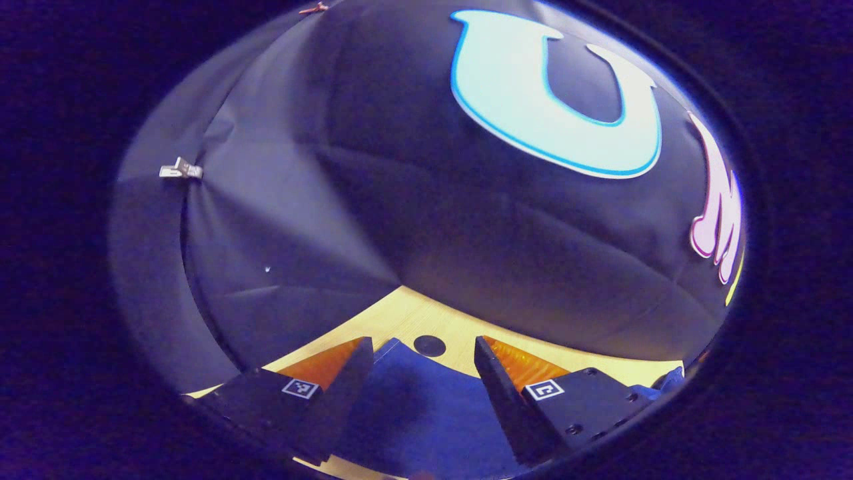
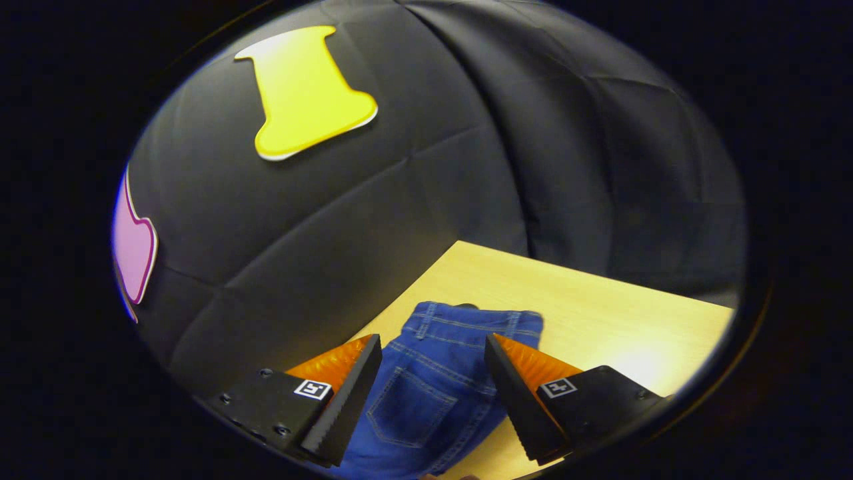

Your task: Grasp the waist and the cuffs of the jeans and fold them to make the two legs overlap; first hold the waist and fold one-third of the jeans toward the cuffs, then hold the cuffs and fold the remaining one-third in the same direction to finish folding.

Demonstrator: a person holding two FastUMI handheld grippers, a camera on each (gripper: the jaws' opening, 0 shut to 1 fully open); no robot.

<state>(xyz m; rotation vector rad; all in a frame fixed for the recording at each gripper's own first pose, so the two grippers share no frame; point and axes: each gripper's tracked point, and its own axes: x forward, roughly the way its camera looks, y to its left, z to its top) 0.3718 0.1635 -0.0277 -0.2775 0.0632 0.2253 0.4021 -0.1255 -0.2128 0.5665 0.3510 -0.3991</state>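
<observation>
Both grippers, left gripper point(image 1: 421, 373) then right gripper point(image 2: 433, 373), hang with jaws released above the jeans point(image 2: 433, 380) at 6 o'clock on the table point(image 2: 600, 313); we risk pinching one denim layer, skewing the fold.

Stitched denim jeans point(image 2: 433, 393), smooth pale wood table point(image 2: 600, 313), matt cloth wall point(image 2: 400, 200)

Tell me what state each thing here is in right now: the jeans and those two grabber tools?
jeans: lying on the wooden table, waistband at the far end, back pocket facing up, not gripped.
left gripper: fingers spread open above blue denim, holding nothing.
right gripper: fingers spread open over the seat of the jeans, holding nothing.
</observation>
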